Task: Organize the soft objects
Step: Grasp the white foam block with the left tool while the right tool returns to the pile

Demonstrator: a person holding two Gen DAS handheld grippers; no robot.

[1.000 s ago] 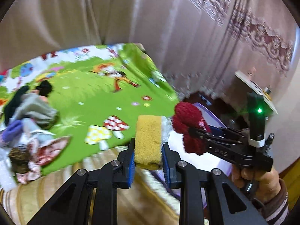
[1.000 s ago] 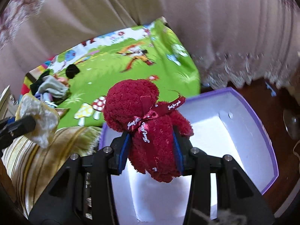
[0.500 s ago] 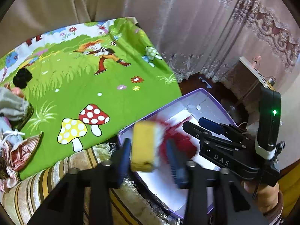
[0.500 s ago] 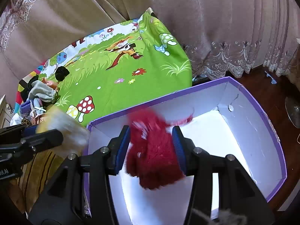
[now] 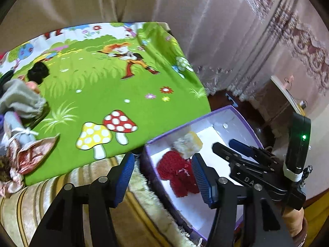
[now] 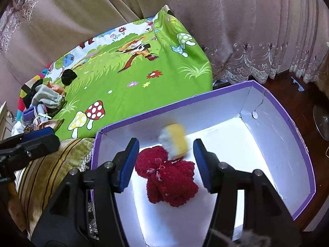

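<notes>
A green play mat printed with mushrooms and a cartoon figure covers the surface. Pinkish curtains with lace hems hang behind it. A striped cushion lies below the mat's edge, above a dark wooden floor.

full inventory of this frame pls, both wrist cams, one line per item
Red fuzzy plush bear with ribbon: 1, dark red, lying on the box floor, near-left corner.
Yellow-and-white sponge: 1, blurred, in the box beside the bear's far side.
Purple-rimmed white cardboard box: 1, open, on the floor beside the couch.
Green cartoon mushroom-print blanket: 1, spread over the couch.
Pile of soft clothes and toys: 1 heap, grey, black, purple and pink, at the blanket's far left end.
Striped beige cushion: 1, below the blanket's edge.
Pink curtains: behind the couch.
Left gripper: black with blue pads, jaws opening, nothing between them.
Right gripper: same, jaws opening above the bear, pads clear.
</notes>
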